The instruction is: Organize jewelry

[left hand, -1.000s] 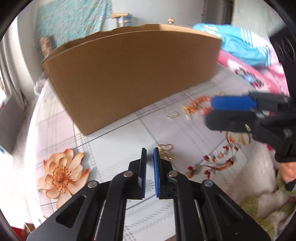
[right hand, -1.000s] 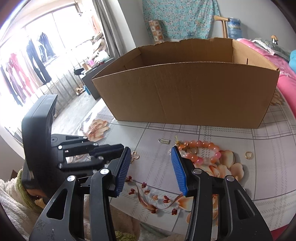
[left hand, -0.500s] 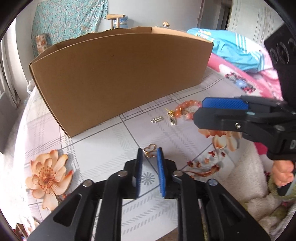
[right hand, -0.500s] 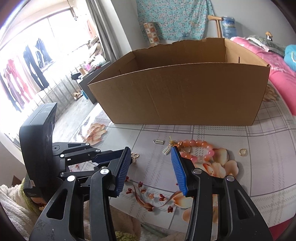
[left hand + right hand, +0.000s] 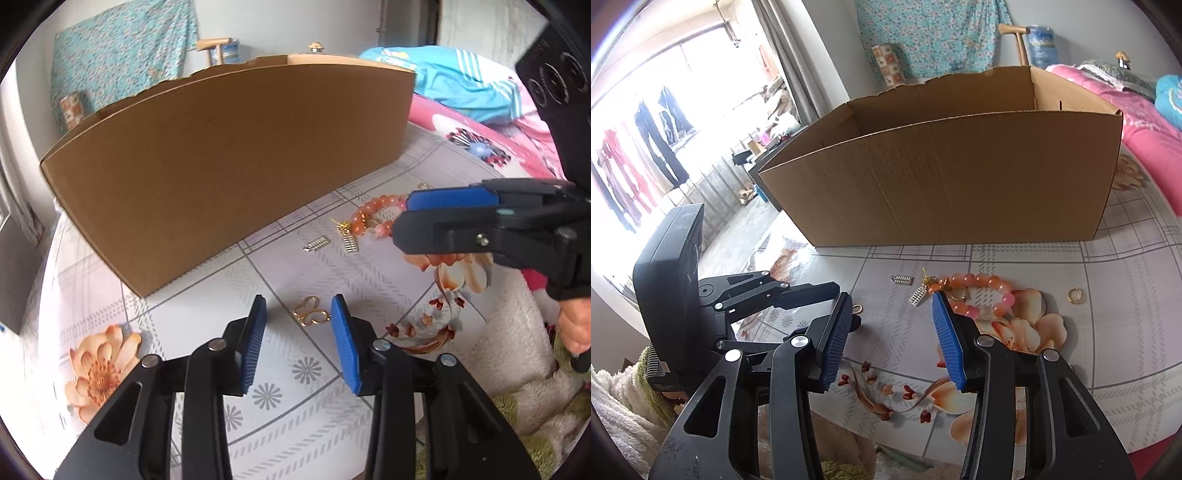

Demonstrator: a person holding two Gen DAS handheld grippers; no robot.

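While a floral, plaid-lined cloth covers the counter (image 5: 303,266), a big open box (image 5: 960,177) stands at its far side, with pink bedding (image 5: 1137,125) beyond and a teal cloth (image 5: 122,55) on the wall. The left gripper (image 5: 299,306) hangs low over a gold butterfly charm (image 5: 311,314); its fingers are spreading, the charm between them, apart from the left pad and just beside the right. The right gripper (image 5: 892,301) hovers with fingers spread and empty, near an orange bead bracelet (image 5: 979,290) and two small silver charms (image 5: 903,279). Only the right view shows the box's inside, a gold ring (image 5: 1074,295), and a bright window with hanging clothes (image 5: 639,162). Only the left view shows the whole butterfly and a hand (image 5: 574,325).
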